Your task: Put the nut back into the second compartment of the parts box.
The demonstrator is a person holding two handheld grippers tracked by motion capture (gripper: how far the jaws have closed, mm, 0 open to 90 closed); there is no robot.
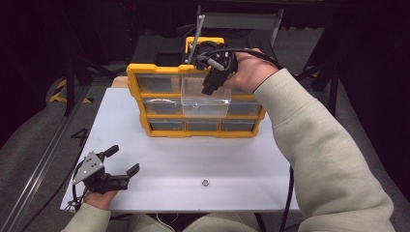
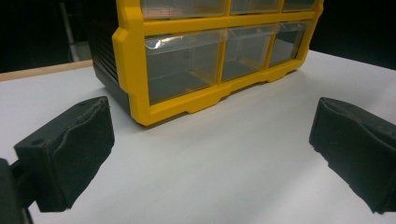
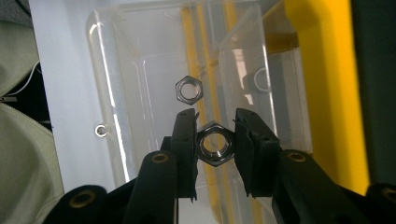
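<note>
Already one nut (image 3: 188, 88) lies in the drawer (image 3: 140, 93); right tool (image 3: 215, 147) pinches a second (image 3: 214, 144) above it, a third (image 1: 205, 182) waits outside on the bench (image 1: 193, 159); left tool (image 1: 118, 162) spread.

Nut (image 3: 188, 88) in pulled-out drawer (image 3: 140, 93)

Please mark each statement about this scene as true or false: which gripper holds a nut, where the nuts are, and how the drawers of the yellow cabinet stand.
1. The right gripper is shut on a hex nut. True.
2. The pulled-out clear drawer holds no nut. False: one nut in the drawer lies on its floor.
3. The left gripper grips a nut. False: its jaws are open with nothing between them.
4. A loose nut on the table lies near the front edge. True.
5. All drawers of the yellow cabinet are closed. False: one stands pulled out.
</note>
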